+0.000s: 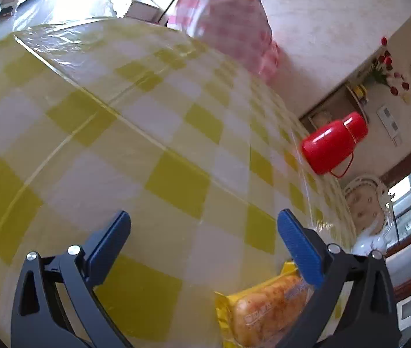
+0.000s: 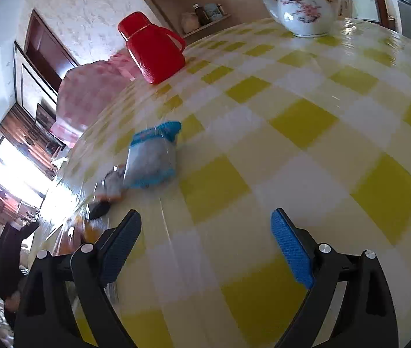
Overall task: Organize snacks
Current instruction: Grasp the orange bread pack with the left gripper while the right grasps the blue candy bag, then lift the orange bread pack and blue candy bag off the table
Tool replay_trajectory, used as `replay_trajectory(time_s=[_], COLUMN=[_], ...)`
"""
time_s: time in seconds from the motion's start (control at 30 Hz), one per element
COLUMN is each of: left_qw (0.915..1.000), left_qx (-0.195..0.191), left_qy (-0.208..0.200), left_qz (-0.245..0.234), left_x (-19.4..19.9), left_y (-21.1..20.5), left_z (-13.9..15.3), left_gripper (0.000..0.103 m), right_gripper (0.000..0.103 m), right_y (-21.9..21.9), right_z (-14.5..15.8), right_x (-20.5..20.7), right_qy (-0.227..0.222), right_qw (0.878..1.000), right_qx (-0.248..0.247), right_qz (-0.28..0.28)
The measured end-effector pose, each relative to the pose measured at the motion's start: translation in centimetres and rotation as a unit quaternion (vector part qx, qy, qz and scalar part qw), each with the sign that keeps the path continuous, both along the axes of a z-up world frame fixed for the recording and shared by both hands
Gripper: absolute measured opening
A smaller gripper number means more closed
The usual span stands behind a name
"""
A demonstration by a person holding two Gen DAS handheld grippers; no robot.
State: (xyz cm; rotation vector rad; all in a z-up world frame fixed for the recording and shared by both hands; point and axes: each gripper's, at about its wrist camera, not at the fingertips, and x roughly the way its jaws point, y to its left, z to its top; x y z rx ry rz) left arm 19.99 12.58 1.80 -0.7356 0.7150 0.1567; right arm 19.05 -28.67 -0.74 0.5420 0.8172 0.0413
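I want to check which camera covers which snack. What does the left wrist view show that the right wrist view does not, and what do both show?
Only the left wrist view: a yellow-wrapped pastry packet lying beside the open left gripper.

Only the right wrist view: a blue snack packet, a blurred smaller packet next to it, and a white floral teapot, ahead of the open right gripper.

Both: the yellow checked tablecloth, the red thermos jug and the pink checked cover.

You are looking at one red flask [image 2: 154, 47], one white teapot [image 2: 304, 5], one blue snack packet [image 2: 153, 156], one blurred smaller packet [image 2: 112, 184] left of it, and one yellow snack packet [image 1: 266, 310] near you.
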Motion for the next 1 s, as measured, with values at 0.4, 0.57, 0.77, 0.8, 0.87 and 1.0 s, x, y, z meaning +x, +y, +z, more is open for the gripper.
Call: replay_trajectory(time_s=[0.4,0.57,0.77,0.8,0.87,1.0], left_qw=[0.9968,0.9924,0.9569,0.9434,0.9203,0.8867], left_qx=[0.075,0.093,0.182,0.203,0.239,0.247], left_qy=[0.001,-0.006,-0.006,-0.001,0.004,0.022], left_qz=[-0.025,-0.081,-0.226,-0.262,-0.309,-0.390], left_x=[0.3,1.0,1.6,1.5,1.3,0.7], left_y=[-1.6,-2.6,-5.7,-6.7,-8.3,-11.2], left_z=[1.1,1.7,2.6,2.6,2.2,0.9], left_gripper=[0.101,0.101,0.101,0.101,0.101,0.101], right_gripper=[0.088,0.068,0.054,0.054,0.054,0.054], right_y=[7.0,7.3,6.3,6.1,5.5,4.5], right_z=[0.6,0.4,0.4,0.5,0.4,0.4], right_x=[10.2,10.5,9.0,8.7,7.6,5.5], right_qy=[0.024,0.029,0.012,0.013,0.014,0.016], right_qw=[0.997,0.992,0.990,0.990,0.990,0.991], right_qx=[-0.060,-0.114,-0.128,-0.128,-0.122,-0.112], right_qz=[0.032,0.044,0.064,0.064,0.067,0.066])
